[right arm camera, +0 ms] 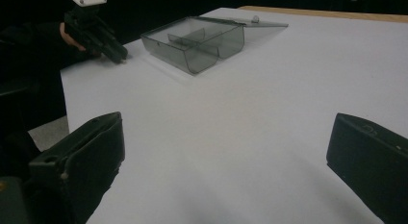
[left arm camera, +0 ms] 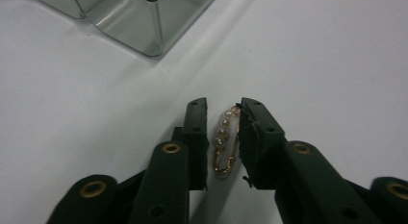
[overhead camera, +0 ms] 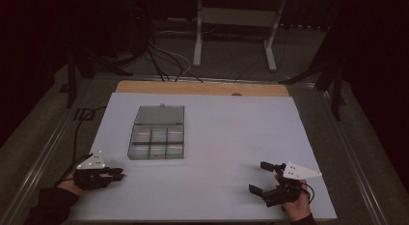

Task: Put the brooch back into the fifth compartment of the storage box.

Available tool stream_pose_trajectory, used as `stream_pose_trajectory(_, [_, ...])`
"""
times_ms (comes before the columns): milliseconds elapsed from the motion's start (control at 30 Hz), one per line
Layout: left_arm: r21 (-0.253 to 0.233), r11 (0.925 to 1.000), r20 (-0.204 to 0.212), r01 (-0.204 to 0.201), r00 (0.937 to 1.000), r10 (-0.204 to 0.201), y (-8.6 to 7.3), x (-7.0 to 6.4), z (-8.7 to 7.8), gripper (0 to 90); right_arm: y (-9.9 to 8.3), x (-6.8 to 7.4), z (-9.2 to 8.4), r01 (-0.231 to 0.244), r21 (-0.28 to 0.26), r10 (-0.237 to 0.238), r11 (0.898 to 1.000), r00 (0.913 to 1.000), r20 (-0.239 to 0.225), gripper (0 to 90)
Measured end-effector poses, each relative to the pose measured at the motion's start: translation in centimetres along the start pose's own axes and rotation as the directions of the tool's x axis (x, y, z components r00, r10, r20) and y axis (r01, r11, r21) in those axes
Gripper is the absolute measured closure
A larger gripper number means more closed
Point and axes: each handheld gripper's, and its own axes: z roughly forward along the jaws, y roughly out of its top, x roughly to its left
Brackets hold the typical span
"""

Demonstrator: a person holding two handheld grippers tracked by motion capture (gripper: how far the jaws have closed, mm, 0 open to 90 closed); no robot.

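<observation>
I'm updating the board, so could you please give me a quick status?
Left gripper closed around pearl hair clip on the table. Right gripper open, idle. Open compartment box ahead, path clear.

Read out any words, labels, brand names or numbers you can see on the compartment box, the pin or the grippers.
There are none to read.
Clear compartment box: plain plastic, no label or print.
Gold pearl pin between the left gripper jaws: beads alone, no engraving visible.
Left gripper and right gripper: black jaws and grey plates bear screws and holes, no lettering.
White table: unmarked.
</observation>
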Motion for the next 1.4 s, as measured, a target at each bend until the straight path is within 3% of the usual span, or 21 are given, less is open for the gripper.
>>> stream_pose_trajectory(133, [0.009,1.0000,0.013,0.000,0.9999,0.000,0.0,0.1,0.0,86.7,0.0,0.0,0.0,-0.001,0.002,0.001,1.000,1.0000,0.002,0.0])
stream_pose_trajectory(500, [0.023,0.9997,0.026,-0.001,0.9997,0.001,0.2,0.0,-0.2,88.0,0.0,0.0,0.0,0.000,0.001,0.000,1.000,1.0000,0.003,0.0])
stream_pose_trajectory(867, [-0.015,0.9991,0.033,0.039,0.9987,-0.038,0.6,0.2,-0.8,88.0,0.0,0.0,-0.1,-0.001,-0.001,0.001,1.000,1.0000,0.004,0.0])
stream_pose_trajectory(1133, [-0.055,0.9938,0.046,0.097,0.9944,-0.095,1.1,0.3,-1.1,88.0,0.0,-0.1,-0.1,-0.008,-0.005,0.008,1.000,1.0000,0.004,0.0])
stream_pose_trajectory(1400, [-0.078,0.9922,0.045,0.097,0.9945,-0.094,2.0,0.0,-1.3,88.0,0.0,-0.1,-0.1,-0.007,-0.004,0.007,1.000,1.0000,0.007,0.0])
